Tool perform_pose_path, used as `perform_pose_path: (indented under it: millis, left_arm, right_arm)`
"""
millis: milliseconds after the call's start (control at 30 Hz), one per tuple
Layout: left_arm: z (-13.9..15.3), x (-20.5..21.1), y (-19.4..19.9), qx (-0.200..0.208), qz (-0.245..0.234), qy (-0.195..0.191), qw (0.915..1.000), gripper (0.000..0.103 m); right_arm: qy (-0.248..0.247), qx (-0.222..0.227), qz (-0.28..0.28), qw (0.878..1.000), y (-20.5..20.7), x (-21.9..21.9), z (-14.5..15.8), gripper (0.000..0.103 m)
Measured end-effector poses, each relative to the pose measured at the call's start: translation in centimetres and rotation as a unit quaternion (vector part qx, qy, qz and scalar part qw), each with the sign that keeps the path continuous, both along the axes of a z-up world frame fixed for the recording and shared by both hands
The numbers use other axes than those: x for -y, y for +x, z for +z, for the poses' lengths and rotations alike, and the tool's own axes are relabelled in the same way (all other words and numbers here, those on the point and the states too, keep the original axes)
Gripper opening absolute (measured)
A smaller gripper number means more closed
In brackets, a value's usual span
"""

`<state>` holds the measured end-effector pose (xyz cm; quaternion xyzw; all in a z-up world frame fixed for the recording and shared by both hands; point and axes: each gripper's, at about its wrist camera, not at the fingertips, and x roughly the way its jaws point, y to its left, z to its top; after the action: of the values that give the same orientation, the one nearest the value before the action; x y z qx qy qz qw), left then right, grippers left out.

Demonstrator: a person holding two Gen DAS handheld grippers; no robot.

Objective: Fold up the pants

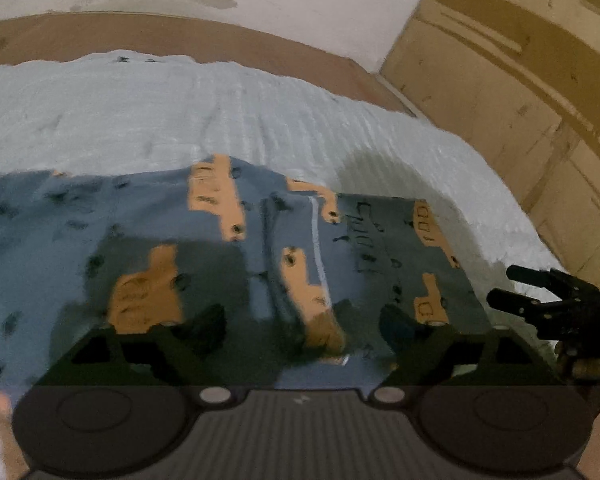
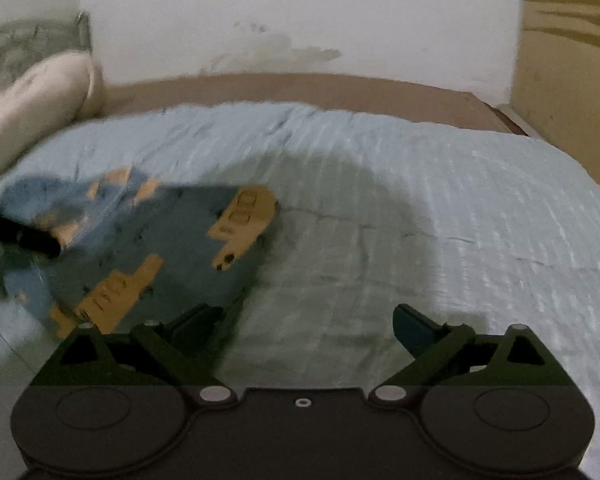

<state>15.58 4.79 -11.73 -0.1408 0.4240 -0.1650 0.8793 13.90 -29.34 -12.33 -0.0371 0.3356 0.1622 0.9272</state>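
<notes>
The pants (image 1: 220, 240) are blue with orange vehicle prints and lie folded on a pale blue bedspread (image 1: 180, 112). My left gripper (image 1: 304, 320) is open just above the pants, its fingers straddling a raised fold. The right gripper (image 1: 540, 304) shows at the right edge of the left wrist view, off the pants' right end. In the right wrist view my right gripper (image 2: 304, 320) is open and empty over the bedspread (image 2: 420, 200), with the pants (image 2: 148, 240) to its left. The left gripper's finger (image 2: 20, 236) pokes in at the left.
A cream pillow (image 2: 32, 96) lies at the bed's far left. A brown bed frame (image 2: 300, 88) and white wall (image 2: 300, 12) run behind. A wooden cabinet (image 1: 520, 80) stands to the right of the bed.
</notes>
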Motion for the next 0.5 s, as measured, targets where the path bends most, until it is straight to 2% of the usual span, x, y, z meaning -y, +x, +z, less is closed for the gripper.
perform_pose_path:
  millis: [100,167,367,500]
  left_arm:
    - [0.2,-2.5,-2.5,-0.001,0.023,-0.009,0.9997,0.095]
    - [0.4,-4.8,-4.6,-0.002,0.049,-0.014,0.9987,0.102]
    - [-0.3,-12.0,-8.6,-0.015,0.134,-0.026,0.9905,0.102]
    - [-1.3,-15.9,-8.9,-0.012,0.175,-0.064,0.9825,0.102]
  right_arm:
    - [0.022,-0.002,0.016,1.000,-0.9,-0.2,1.1,0.098]
    - [0.037,-0.007,0.034,0.999,-1.5,-0.7,1.9,0.101]
    - [0.063,-0.007,0.107,0.992,-2.1,-5.6,4.2,0.102]
    - [0.055,-0.003,0.155,0.986,-2.4,-9.8,5.5,0.102]
